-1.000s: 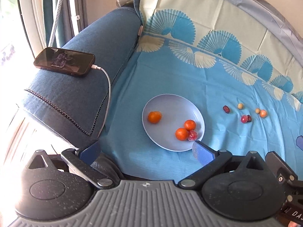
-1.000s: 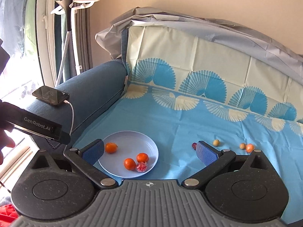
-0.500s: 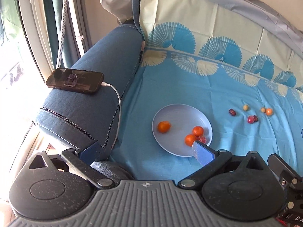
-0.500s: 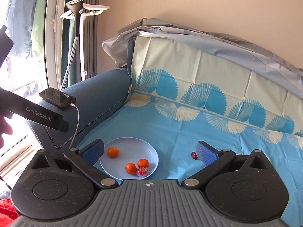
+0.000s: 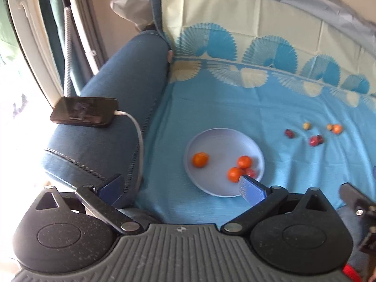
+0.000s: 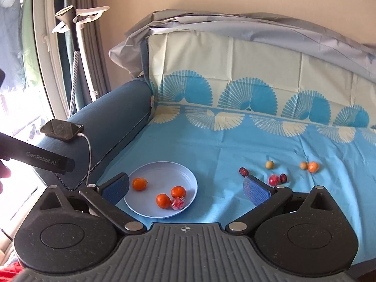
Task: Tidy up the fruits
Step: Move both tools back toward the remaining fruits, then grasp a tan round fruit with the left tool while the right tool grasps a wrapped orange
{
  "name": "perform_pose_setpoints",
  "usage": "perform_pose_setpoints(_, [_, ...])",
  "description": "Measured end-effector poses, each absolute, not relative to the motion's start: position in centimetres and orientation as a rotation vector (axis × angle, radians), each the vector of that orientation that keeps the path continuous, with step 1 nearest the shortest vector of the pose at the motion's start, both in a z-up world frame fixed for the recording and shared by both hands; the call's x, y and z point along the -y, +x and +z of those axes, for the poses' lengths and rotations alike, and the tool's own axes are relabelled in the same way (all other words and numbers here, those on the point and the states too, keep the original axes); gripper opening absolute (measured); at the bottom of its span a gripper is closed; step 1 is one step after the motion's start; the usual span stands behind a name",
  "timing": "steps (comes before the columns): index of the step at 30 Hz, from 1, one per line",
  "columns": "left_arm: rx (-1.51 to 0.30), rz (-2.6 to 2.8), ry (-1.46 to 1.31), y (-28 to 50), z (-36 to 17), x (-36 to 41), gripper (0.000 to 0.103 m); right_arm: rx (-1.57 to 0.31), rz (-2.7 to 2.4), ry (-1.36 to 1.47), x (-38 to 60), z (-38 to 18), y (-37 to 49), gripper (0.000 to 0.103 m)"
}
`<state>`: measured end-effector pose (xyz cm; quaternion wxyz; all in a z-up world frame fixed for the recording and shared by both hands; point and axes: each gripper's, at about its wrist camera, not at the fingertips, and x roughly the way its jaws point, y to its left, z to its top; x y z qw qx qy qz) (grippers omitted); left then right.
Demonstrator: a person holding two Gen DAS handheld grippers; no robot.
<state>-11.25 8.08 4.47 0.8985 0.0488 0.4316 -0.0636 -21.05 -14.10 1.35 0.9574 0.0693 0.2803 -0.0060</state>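
A pale blue plate (image 5: 221,138) (image 6: 164,169) lies on the blue cloth. It holds three oranges (image 5: 200,159) (image 6: 139,184) and a red wrapped piece (image 6: 177,203). Several small fruits lie loose on the cloth to the plate's right: red dates (image 6: 244,171), a red piece (image 6: 273,180), yellow-green ones (image 6: 269,164) and an orange one (image 6: 313,166) (image 5: 336,128). My left gripper (image 5: 182,189) is open and empty, held back from the plate's near edge. My right gripper (image 6: 186,188) is open and empty, above the plate's near right side.
A black phone (image 5: 84,111) on a white cable rests on the blue sofa armrest (image 5: 122,89) at the left. The patterned cover rises up the sofa back (image 6: 235,70). A window and a garment steamer (image 6: 70,23) stand at the far left.
Both grippers have pulled back and tilted up, so the plate and fruits look smaller and farther away. Nothing on the cloth moved. Both grippers stayed open.
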Motion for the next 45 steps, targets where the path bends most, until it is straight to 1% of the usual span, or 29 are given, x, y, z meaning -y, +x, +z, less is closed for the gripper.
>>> perform_pose_setpoints(4, [-0.924,-0.201,-0.054,-9.7,4.2,-6.3,0.103,-0.573,-0.092,0.153,16.5,0.0,-20.7,0.102])
perform_pose_setpoints(6, [-0.924,-0.219,-0.003,-8.7,4.0,-4.2,0.103,-0.587,-0.157,0.158,18.2,-1.0,-20.2,0.102])
perform_pose_setpoints(11, [-0.887,-0.309,0.279,-5.8,2.5,3.4,0.103,-0.617,-0.303,0.242,24.4,-3.7,-18.1,0.102])
perform_pose_setpoints(13, [-0.896,-0.343,0.305,-4.0,1.4,6.2,0.102,-0.624,-0.336,0.278,27.0,-4.9,-16.9,0.102])
perform_pose_setpoints(17, [-0.922,-0.457,0.25,0.4,-1.0,11.2,0.103,-0.641,-0.404,0.324,31.5,-7.6,-13.9,0.102])
perform_pose_setpoints(20, [-0.945,-0.52,0.247,4.1,-3.4,15.9,0.103,-0.645,-0.475,0.326,34.8,-10.0,-11.2,0.102])
perform_pose_setpoints(25, [-1.014,-0.582,0.436,9.3,-9.3,24.3,0.102,-0.663,-0.549,0.242,39.7,-14.9,-5.7,0.102])
perform_pose_setpoints(28, [-1.04,-0.62,0.466,11.5,-12.9,27.6,0.102,-0.706,-0.536,0.216,42.2,-17.9,-2.5,0.102])
perform_pose_setpoints(30, [-1.066,-0.638,0.473,13.0,-15.2,29.5,0.097,-0.715,-0.522,0.197,43.4,-19.5,-0.8,0.102])
perform_pose_setpoints(32, [-1.083,-0.642,0.48,14.1,-17.0,31.0,0.095,-0.721,-0.526,0.158,44.3,-20.9,0.6,0.102])
perform_pose_setpoints(34, [-1.091,-0.65,0.492,14.9,-18.4,32.0,0.09,-0.743,-0.523,0.152,45.2,-22.2,1.8,0.101])
perform_pose_setpoints(35, [-1.1,-0.649,0.497,15.3,-18.9,32.6,0.088,-0.749,-0.519,0.158,45.6,-22.6,2.1,0.1])
perform_pose_setpoints(36, [-1.103,-0.651,0.493,15.5,-19.4,32.9,0.084,-0.752,-0.511,0.164,45.9,-23.0,2.4,0.095])
perform_pose_setpoints(38, [-1.113,-0.663,0.474,15.9,-20.1,33.4,0.065,-0.749,-0.488,0.16,46.2,-23.5,2.8,0.088])
perform_pose_setpoints(39, [-1.112,-0.674,0.46,15.9,-20.1,33.5,0.052,-0.735,-0.483,0.143,46.2,-23.5,2.8,0.072])
perform_pose_setpoints(40, [-1.096,-0.689,0.444,15.7,-19.8,33.5,0.027,-0.718,-0.478,0.122,46.0,-23.4,2.8,0.048])
perform_pose_setpoints(41, [-1.095,-0.705,0.434,15.6,-19.6,33.5,0.027,-0.719,-0.491,0.111,45.9,-23.2,2.8,0.039])
perform_pose_setpoints(45, [-1.04,-0.706,0.418,14.8,-18.0,32.9,0.026,-0.698,-0.565,0.183,47.0,-22.2,1.4,0.038])
